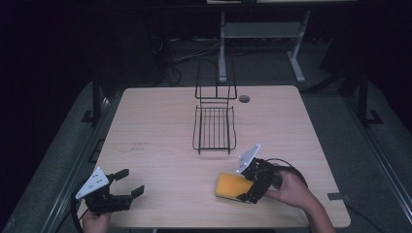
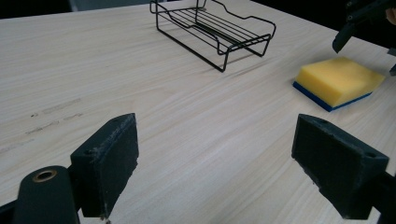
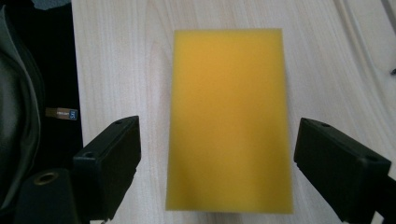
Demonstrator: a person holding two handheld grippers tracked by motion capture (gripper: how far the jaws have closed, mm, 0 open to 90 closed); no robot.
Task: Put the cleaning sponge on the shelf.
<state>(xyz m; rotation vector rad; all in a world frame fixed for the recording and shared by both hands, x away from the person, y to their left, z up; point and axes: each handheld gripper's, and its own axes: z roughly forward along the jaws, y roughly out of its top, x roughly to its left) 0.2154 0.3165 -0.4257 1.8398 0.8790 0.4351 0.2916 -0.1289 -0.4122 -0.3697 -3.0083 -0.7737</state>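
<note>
I have a pale wood-grain bench (image 1: pixel 160 121) under me, roughly square with rounded corners, its laminate clean apart from a few faint dark scuff marks toward my left side and a round cable hole (image 1: pixel 244 99) near the far edge. The room around it is dark: grey carpeted floor, a tangle of cables on the floor beyond the far edge, and the white legs of another desk (image 1: pixel 257 36) behind that.

My right gripper (image 1: pixel 251 180) sits near the front right of the bench, a hand (image 1: pixel 291 190) wrapped round its grip. Its jaws stand wide, one either side of the yellow sponge (image 3: pixel 229 119); in the right gripper view there is bare wood between each black pad and the sponge's long edges, so nothing is clamped. The sponge lies flat on the bench, yellow face up, and from the left gripper view I can see a thin blue scouring layer underneath it.

My left gripper (image 1: pixel 125 183) is at the front left corner, well apart from the sponge. Its jaws are also spread wide, with only bare bench between them, pointing across the surface toward the sponge and the rack.

A black wire dish rack (image 1: pixel 214 127) stands near the middle of the bench, just beyond the sponge, with a tall looped wire back at its far end. It holds nothing that I can see.
</note>
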